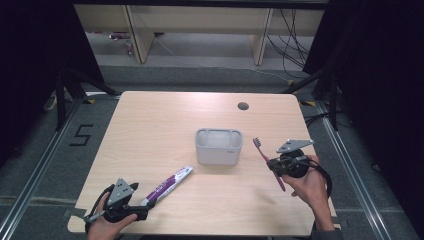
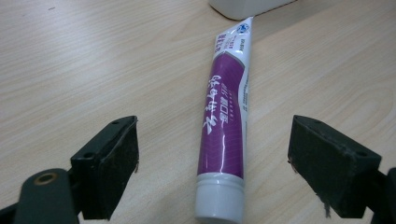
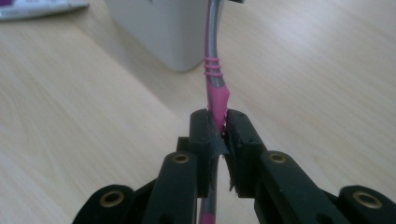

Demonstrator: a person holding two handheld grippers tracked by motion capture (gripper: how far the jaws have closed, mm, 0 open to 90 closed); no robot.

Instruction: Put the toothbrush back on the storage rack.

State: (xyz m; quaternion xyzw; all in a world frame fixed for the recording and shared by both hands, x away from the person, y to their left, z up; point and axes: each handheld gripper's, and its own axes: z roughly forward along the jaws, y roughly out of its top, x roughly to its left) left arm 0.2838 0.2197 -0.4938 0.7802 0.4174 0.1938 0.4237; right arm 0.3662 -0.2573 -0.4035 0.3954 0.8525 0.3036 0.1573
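Note:
A pink and grey toothbrush [image 1: 267,161] is clamped at mid-handle in my right gripper [image 1: 278,167], to the right of the white holder box [image 1: 218,146]; its bristle head points up and away. In the right gripper view the pads pinch the toothbrush's pink handle [image 3: 217,105], the box [image 3: 159,28] just beyond. A purple and white toothpaste tube [image 1: 167,185] lies flat on the table, cap toward my left gripper [image 1: 146,206]. In the left gripper view the tube [image 2: 225,121] lies between the wide-open pads [image 2: 122,163], which do not touch it.
The light wooden table [image 1: 150,130] has a round cable hole [image 1: 243,106] near its far edge. Beyond it are the floor, shelving legs and loose cables. Dark curtains and stands flank both sides of the table.

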